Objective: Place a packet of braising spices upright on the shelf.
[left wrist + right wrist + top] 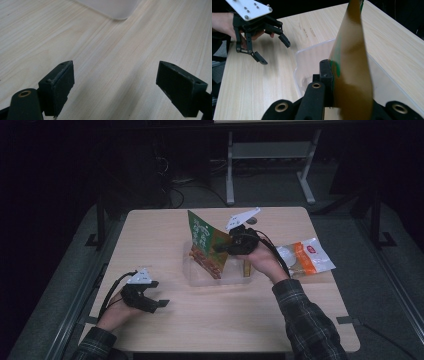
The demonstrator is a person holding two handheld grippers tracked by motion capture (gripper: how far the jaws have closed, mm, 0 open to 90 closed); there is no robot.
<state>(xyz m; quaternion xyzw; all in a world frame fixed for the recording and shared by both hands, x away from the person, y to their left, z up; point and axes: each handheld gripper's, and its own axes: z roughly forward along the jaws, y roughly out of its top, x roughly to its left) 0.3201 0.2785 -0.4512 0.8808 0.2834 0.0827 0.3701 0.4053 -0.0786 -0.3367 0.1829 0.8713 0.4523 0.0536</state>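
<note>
Wide wooden table [210,320], bare along the near side, with a clear plastic bin [200,272] at its middle and a white-and-orange packet [305,257] lying flat just beyond the bin's right end. Green-and-orange snack bag [207,245] hanging tilted over the bin, lower corner already inside it, pinched fast at one edge by the closed right gripper [224,246]; by the look of it, the lowering step, calling next for a short drop clear of the near wall [312,57] and then a release. Left gripper [160,295] resting well apart at the table's left, jaws spread wide on nothing, out of the way.
</note>
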